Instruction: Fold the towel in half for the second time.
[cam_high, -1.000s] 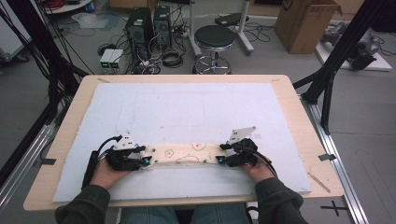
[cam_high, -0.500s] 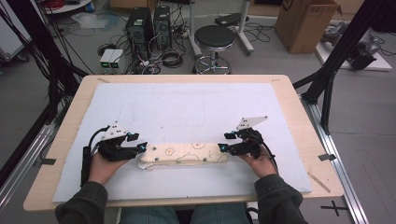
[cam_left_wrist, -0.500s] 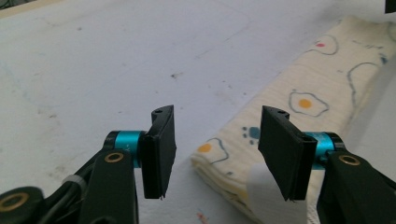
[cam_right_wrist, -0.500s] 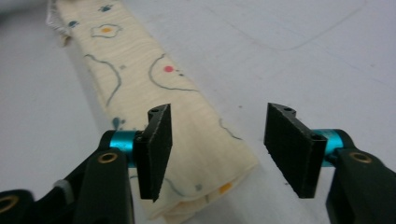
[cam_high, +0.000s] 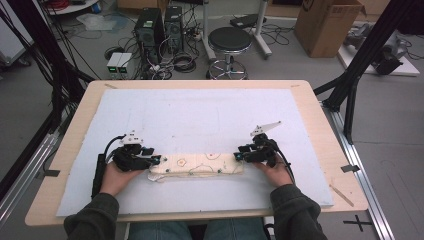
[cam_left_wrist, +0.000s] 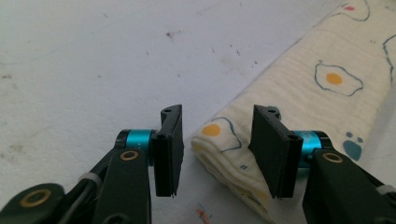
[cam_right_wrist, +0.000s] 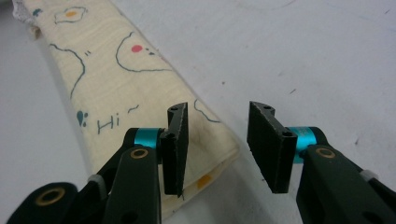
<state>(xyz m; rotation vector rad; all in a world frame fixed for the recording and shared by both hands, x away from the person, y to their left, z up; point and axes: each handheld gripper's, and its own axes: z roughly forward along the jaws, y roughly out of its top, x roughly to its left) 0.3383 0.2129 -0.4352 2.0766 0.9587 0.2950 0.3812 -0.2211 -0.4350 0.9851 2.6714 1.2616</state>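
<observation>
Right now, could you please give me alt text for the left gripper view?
The left gripper has open jaws straddling the corner of a folded cream cloth printed with fried eggs; its pads are not pressing it. The cloth lies on a white table cover.

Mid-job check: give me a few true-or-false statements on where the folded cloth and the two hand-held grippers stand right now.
1. The folded cloth lies as a long strip on the white mat. True.
2. The left hand-held gripper is clamped shut on the cloth. False: its jaws stand apart with the strip's corner between them, and no pad is seen pressing on it.
3. The right hand-held gripper sits at the strip's other end. True.
4. The cloth is plain, with no print. False: it carries fried-egg drawings and the word "Hi".
5. The cloth hangs over the table's edge. False: it lies wholly on the mat.
</observation>
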